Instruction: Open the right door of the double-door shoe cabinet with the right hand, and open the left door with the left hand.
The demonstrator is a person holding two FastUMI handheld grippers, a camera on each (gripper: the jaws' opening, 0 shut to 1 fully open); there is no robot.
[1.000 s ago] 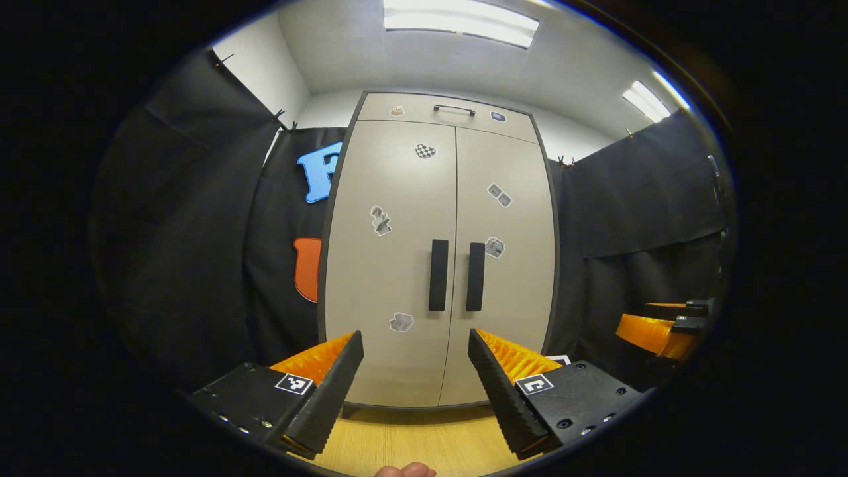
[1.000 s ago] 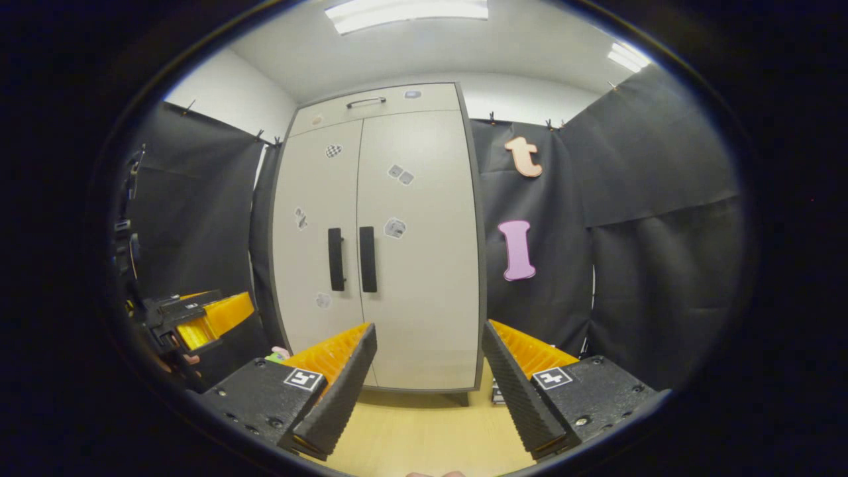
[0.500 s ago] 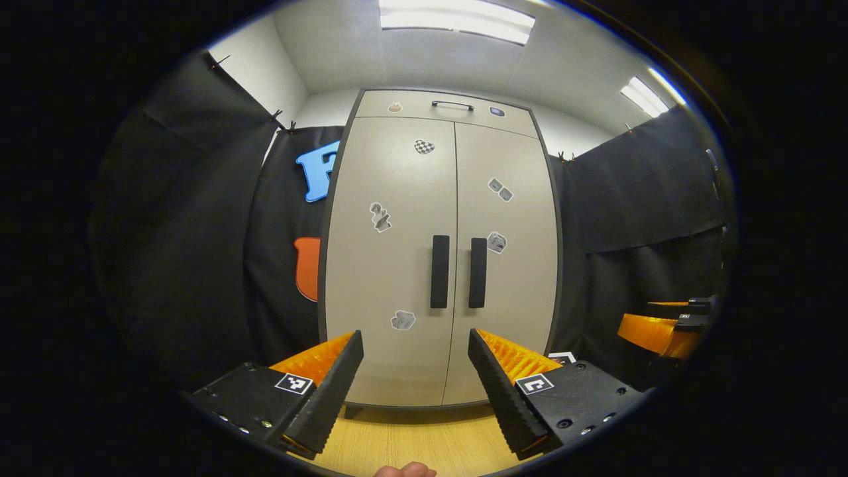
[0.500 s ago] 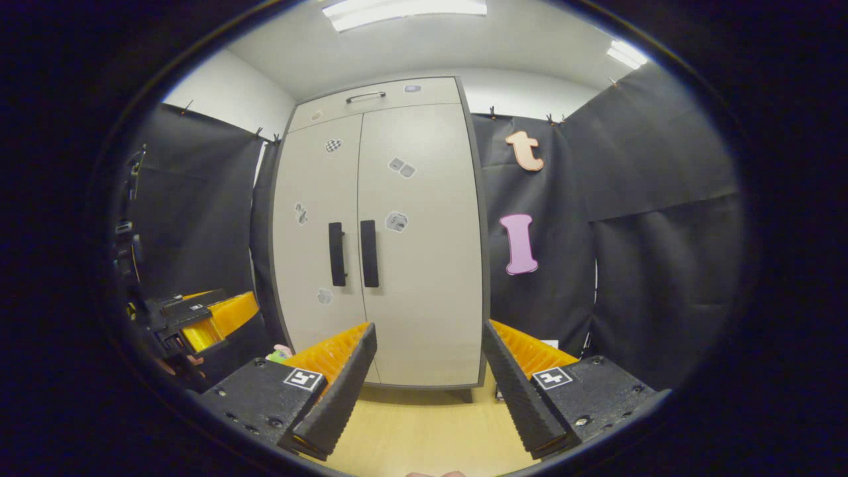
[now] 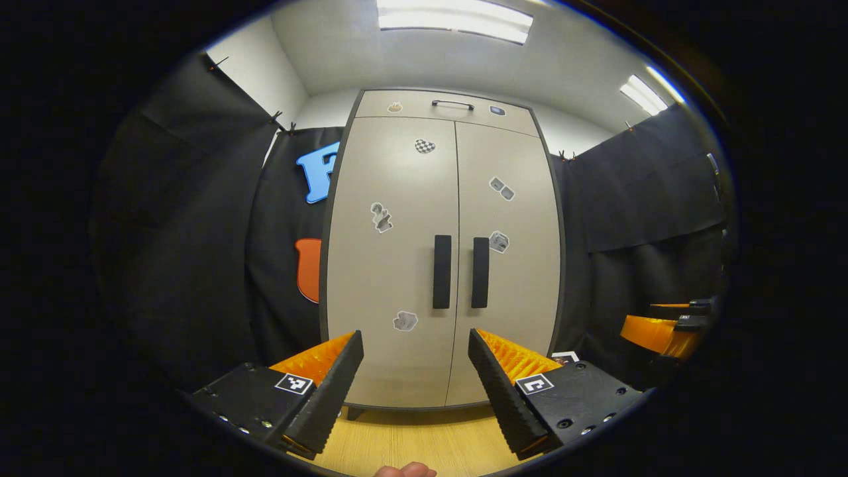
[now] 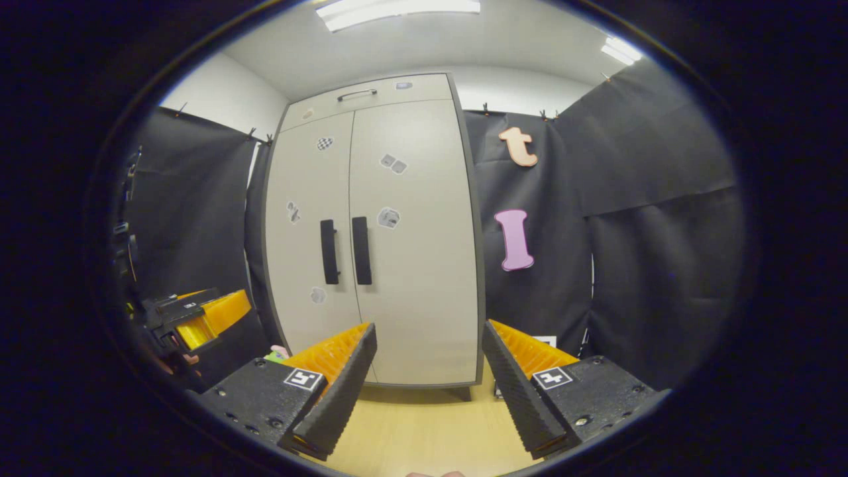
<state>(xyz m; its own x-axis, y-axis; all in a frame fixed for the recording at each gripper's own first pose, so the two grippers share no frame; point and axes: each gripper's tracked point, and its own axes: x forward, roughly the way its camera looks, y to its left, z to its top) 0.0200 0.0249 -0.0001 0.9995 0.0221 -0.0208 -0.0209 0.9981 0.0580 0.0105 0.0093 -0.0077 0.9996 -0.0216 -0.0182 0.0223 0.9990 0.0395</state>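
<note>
The shoe cabinet (image 5: pixel 397 265) is beige with a dark grey frame, black handles (image 5: pixel 442 271) and one checkered sticker (image 5: pixel 424 146). The tongs (image 5: pixel 416 377) are black and orange; the floor (image 5: pixel 411 444) is pale wood.

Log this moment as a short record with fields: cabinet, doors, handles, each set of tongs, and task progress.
cabinet: tall beige shoe cabinet, standing on a wood floor
doors: left door and right door both closed
handles: two black vertical bars, left handle and right handle, side by side at the centre seam
left tongs: open, holding nothing, short of the cabinet
right tongs: open, holding nothing, short of the cabinet
progress: neither handle gripped yet
</note>
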